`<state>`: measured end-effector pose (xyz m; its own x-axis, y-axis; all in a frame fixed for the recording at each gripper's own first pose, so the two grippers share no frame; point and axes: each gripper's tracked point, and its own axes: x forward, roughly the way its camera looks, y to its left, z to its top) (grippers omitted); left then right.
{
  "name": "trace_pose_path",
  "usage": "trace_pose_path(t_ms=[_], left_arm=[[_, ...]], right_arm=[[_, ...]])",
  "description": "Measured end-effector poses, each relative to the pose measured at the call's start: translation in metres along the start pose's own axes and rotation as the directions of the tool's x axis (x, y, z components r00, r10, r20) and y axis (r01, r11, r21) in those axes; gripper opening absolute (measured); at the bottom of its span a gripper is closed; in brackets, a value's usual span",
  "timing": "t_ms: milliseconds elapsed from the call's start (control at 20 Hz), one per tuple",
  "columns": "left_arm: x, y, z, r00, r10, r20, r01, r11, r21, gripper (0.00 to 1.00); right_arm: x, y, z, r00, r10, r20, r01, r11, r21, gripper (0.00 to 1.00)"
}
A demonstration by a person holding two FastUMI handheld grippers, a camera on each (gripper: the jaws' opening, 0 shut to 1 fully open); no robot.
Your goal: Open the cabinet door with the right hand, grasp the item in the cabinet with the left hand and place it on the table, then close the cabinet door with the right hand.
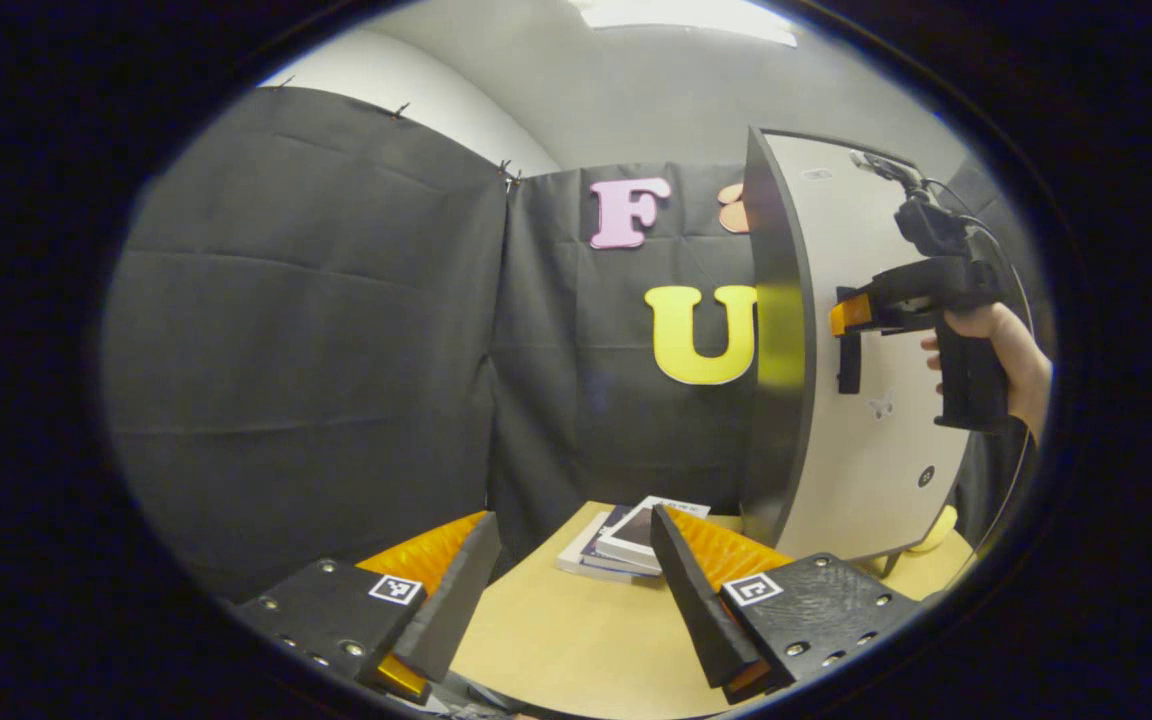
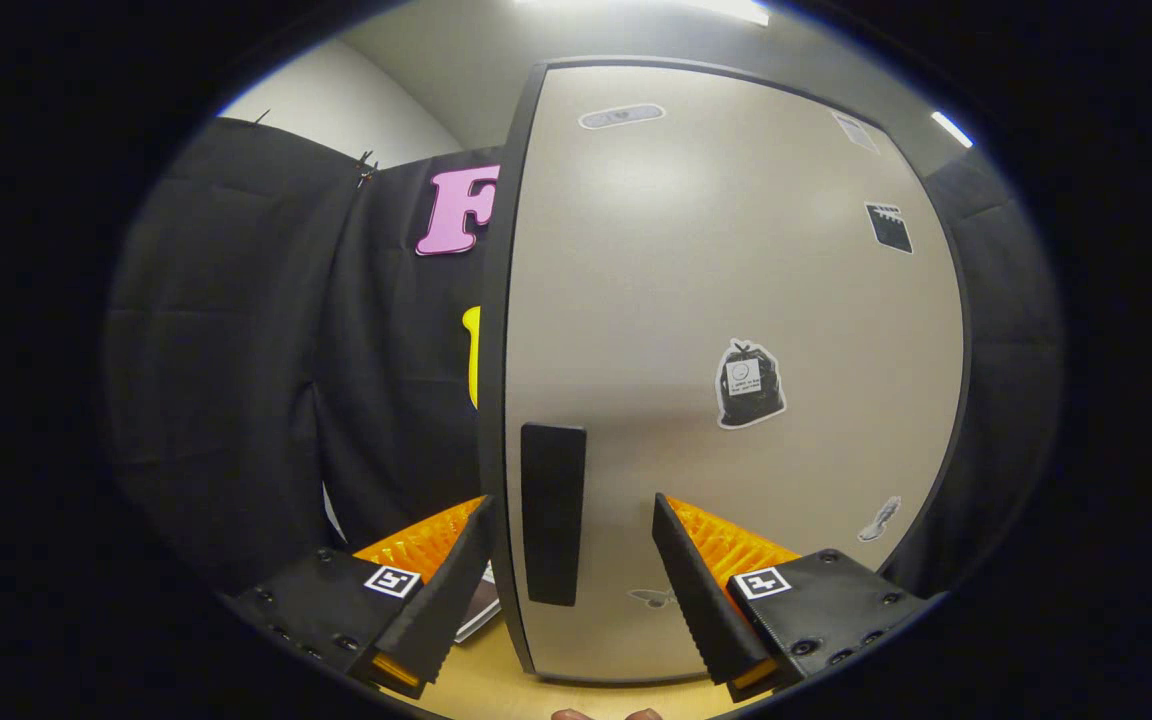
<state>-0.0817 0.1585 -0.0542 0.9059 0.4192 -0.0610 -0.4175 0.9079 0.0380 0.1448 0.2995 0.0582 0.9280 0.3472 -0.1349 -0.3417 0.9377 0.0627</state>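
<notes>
A tall beige cabinet door (image 2: 736, 250) with dark edges stands at the table's right end, also seen as the cabinet door (image 1: 866, 450). Its black vertical handle (image 2: 553, 510) lies between the fingers of my right gripper (image 2: 572, 505), which is open, one finger on each side of the handle and the door's left edge. In the left gripper view, a hand holds the right gripper (image 1: 846, 318) at the handle (image 1: 848, 350). My left gripper (image 1: 576, 520) hovers open over the wooden table (image 1: 556, 640) with nothing between its fingers. The door hides whatever is inside the cabinet.
A stack of books (image 1: 626, 540) lies on the table just left of the cabinet's base. Black cloth walls close the back and left. A yellow object (image 1: 939, 530) peeks out behind the cabinet's lower right corner. Small stickers dot the door.
</notes>
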Motion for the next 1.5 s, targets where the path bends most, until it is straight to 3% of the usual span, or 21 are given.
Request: trace_pose_path(t_ms=[150,300,500,550,700,950,1150,1500], left_arm=[[-0.003,0.006,-0.008,1.000,0.003,-0.016,-0.003,1.000,-0.023,0.92],[-0.005,0.013,-0.009,0.999,0.028,-0.019,-0.028,1.000,0.014,0.93],[-0.008,0.013,-0.012,0.999,0.044,-0.012,-0.043,0.996,0.078,0.92],[-0.007,0.008,-0.013,0.999,0.031,-0.020,-0.030,0.997,0.070,0.92],[-0.004,-0.003,-0.017,0.999,-0.001,-0.035,0.002,0.999,0.052,0.93],[-0.003,-0.012,-0.025,0.999,-0.017,-0.042,0.020,0.997,0.072,0.93],[-0.008,-0.019,-0.023,0.998,-0.031,-0.051,0.034,0.998,0.056,0.92],[-0.017,-0.032,-0.024,0.998,-0.037,-0.059,0.040,0.998,0.053,0.93]], right_arm=[[0.013,0.007,-0.003,1.000,0.008,-0.021,-0.008,1.000,0.000,0.98],[0.024,0.012,-0.007,0.999,0.008,-0.043,-0.008,1.000,0.007,0.73],[0.025,0.010,-0.007,0.998,-0.044,-0.037,0.043,0.999,-0.024,0.39],[0.025,0.008,-0.008,0.998,-0.052,-0.039,0.051,0.998,-0.036,0.41],[0.025,0.009,-0.009,0.999,-0.017,-0.045,0.017,1.000,0.001,0.34],[0.023,0.013,-0.008,0.996,0.088,0.000,-0.088,0.996,0.000,0.12],[0.015,0.013,-0.007,0.994,0.104,0.034,-0.104,0.995,-0.005,0.10],[-0.008,0.016,-0.006,0.975,0.220,0.020,-0.219,0.976,-0.013,0.12]])
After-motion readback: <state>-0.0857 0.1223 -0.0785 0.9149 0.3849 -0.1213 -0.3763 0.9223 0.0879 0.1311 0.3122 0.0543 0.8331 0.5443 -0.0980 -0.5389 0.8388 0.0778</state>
